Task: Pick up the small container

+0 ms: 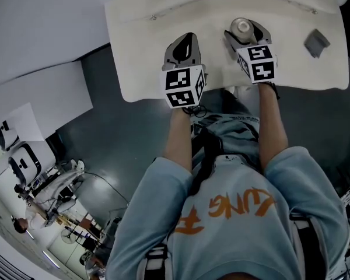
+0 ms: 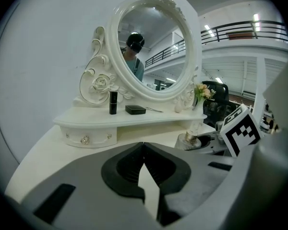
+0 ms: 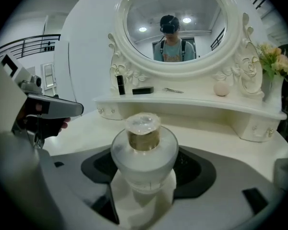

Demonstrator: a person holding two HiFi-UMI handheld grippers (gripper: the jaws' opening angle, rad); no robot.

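The small container [image 3: 144, 147] is a frosted glass bottle with a gold neck and a clear cap. It stands upright between the jaws of my right gripper [image 3: 144, 170], which is shut on its body. From the head view the container [image 1: 241, 27] and right gripper [image 1: 245, 32] are over the white dressing table [image 1: 140, 51], just right of its middle. My left gripper [image 1: 185, 43] hovers beside them to the left, shut with nothing in it. In the left gripper view its jaws meet at the left gripper [image 2: 144, 150], and the container [image 2: 191, 137] shows at the right.
An oval mirror [image 3: 173, 25] rises behind a raised shelf with small drawers [image 2: 89, 138]. On the shelf are a black tube [image 2: 113, 102], a flat black case [image 2: 135, 109], a pink ball [image 3: 221, 88] and flowers [image 3: 273, 63]. A grey object [image 1: 317, 42] lies at the table's right.
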